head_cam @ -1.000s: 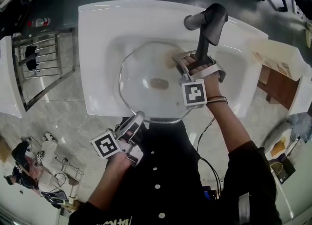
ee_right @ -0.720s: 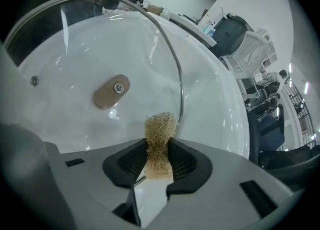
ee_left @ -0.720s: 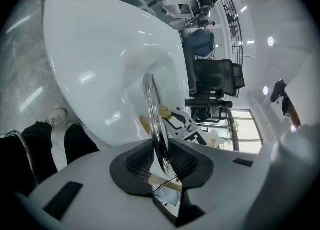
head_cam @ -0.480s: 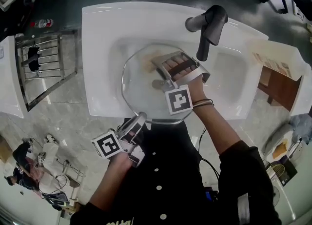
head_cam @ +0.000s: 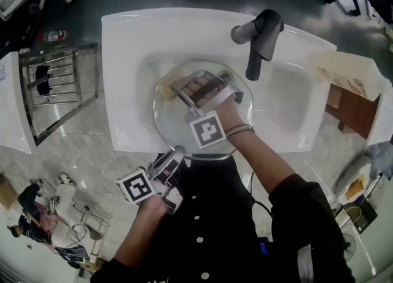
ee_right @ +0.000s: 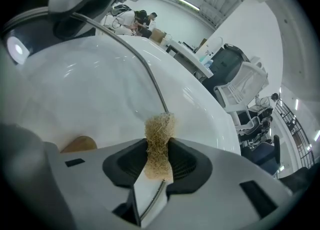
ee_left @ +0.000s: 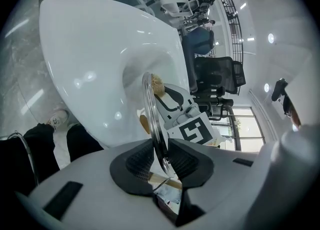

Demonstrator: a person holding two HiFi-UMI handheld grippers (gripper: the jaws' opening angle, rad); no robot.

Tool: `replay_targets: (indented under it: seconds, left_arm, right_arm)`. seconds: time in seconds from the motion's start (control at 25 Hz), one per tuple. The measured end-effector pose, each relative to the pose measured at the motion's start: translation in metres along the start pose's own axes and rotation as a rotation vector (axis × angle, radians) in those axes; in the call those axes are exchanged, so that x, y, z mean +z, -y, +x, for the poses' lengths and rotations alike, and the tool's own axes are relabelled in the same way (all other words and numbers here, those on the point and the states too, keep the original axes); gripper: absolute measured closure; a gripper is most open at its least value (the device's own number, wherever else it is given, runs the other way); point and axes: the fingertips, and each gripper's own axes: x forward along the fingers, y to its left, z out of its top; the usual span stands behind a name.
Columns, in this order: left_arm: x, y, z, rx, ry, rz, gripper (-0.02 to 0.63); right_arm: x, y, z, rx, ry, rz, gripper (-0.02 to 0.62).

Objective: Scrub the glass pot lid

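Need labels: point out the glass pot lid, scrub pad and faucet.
glass pot lid (head_cam: 167, 127): head view, bare glass left side
scrub pad (ee_right: 159, 144): right gripper view, its fibrous middle
faucet (head_cam: 258, 47): head view, dark spout

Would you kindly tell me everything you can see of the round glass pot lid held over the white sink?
The round glass pot lid is clear, with a thin metal rim and what looks like a brownish knob. It is held above the white sink, its face turned up towards the person. The left gripper clamps its near edge, and the tan fibrous scrub pad gripped in the right gripper appears to rest against its surface.
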Motion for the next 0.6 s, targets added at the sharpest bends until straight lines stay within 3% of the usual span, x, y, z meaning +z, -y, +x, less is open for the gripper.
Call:
replay_targets:
  seconds: [0.32,0.48,0.6]
  left_arm:
    - [-0.001,0.000,0.000,0.006,-0.004,-0.035,0.502]
    - [-0.001,0.006,0.003,-0.027,0.002,-0.051,0.502]
    - [0.000,-0.002,0.000,0.022,-0.014,-0.009,0.502]
  right_arm:
    - [-0.013,-0.006,-0.009,0.019,-0.021,-0.018,0.459]
    - [-0.031,-0.023,-0.022,0.090,-0.055,-0.011,0.459]
    - [-0.050,-0.034,-0.035,0.134,-0.093,-0.027,0.459]
